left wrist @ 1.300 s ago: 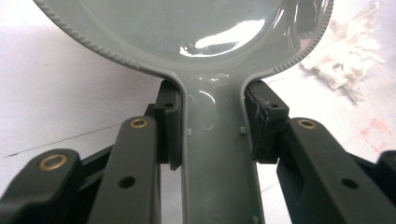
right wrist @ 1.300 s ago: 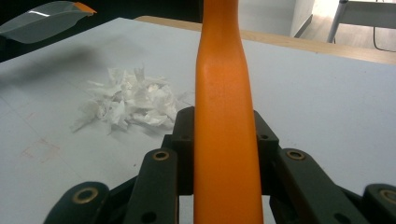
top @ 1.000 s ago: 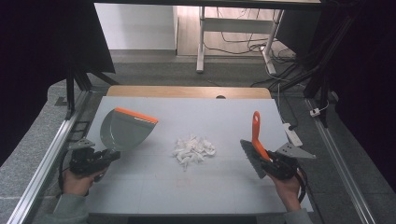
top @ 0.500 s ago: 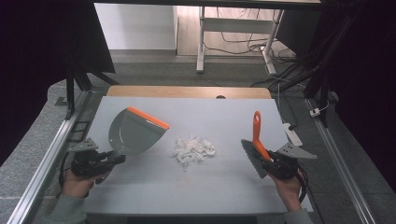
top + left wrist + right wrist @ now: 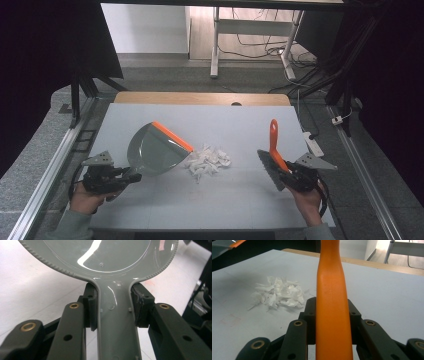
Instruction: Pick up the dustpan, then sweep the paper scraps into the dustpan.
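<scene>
The grey dustpan [image 5: 156,153] has slid across the table toward the pile of torn white paper [image 5: 209,161] since a moment ago, its orange lip now almost at the scraps; the brush has stayed put.

From above, the left gripper [image 5: 131,177] clamps the pan's handle, mouth facing right and away. The right gripper [image 5: 286,176] holds the brush [image 5: 272,157], dark bristles low at the left, orange handle pointing to the far edge.

In the left gripper view, glossy moulded plastic with a ribbed rim sits pinched between the pads [image 5: 92,305]. No lettering is legible.

In the right gripper view, the smooth orange handle runs straight ahead, squeezed from both sides; crumpled paper [image 5: 276,295] lies left on the matte white table [image 5: 384,295].
</scene>
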{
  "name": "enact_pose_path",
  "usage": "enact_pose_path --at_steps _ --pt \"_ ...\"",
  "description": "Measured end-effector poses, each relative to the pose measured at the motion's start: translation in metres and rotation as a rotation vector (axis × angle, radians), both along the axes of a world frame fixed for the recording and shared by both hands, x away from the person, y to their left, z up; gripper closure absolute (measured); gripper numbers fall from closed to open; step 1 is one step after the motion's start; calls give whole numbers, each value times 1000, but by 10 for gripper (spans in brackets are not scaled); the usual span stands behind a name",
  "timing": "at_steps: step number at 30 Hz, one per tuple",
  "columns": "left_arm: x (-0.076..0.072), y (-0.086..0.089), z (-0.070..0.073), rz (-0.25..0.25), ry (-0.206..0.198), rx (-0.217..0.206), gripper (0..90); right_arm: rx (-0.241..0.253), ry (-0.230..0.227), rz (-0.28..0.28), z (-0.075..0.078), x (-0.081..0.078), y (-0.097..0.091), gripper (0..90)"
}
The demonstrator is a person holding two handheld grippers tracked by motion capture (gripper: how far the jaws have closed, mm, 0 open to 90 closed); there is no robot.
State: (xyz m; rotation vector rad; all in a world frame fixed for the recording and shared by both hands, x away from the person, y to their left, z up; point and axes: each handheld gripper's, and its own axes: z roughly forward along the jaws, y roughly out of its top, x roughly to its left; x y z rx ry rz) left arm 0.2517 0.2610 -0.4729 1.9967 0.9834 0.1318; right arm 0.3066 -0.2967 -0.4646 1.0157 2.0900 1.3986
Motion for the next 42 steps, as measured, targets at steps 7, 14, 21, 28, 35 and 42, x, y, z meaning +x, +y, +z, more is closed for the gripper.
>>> enact_pose_path --at_steps 7,14,21,28,35,42 --pt "-1 -12 -1 -67 16 33 615 -4 -2 1 0 0 0 702" --pt "-2 -23 -1 -114 29 76 615 -6 -4 3 0 0 1 702" --pt "-3 -26 -2 -132 38 92 615 -2 -7 4 1 1 3 702" --pt "-3 -25 -2 -128 41 100 615 10 -17 9 5 4 7 702" --pt "-4 -22 -2 -123 44 109 615 34 -22 23 9 13 16 702" --pt "-9 -13 -1 -108 40 114 615 40 -35 38 14 22 29 702"
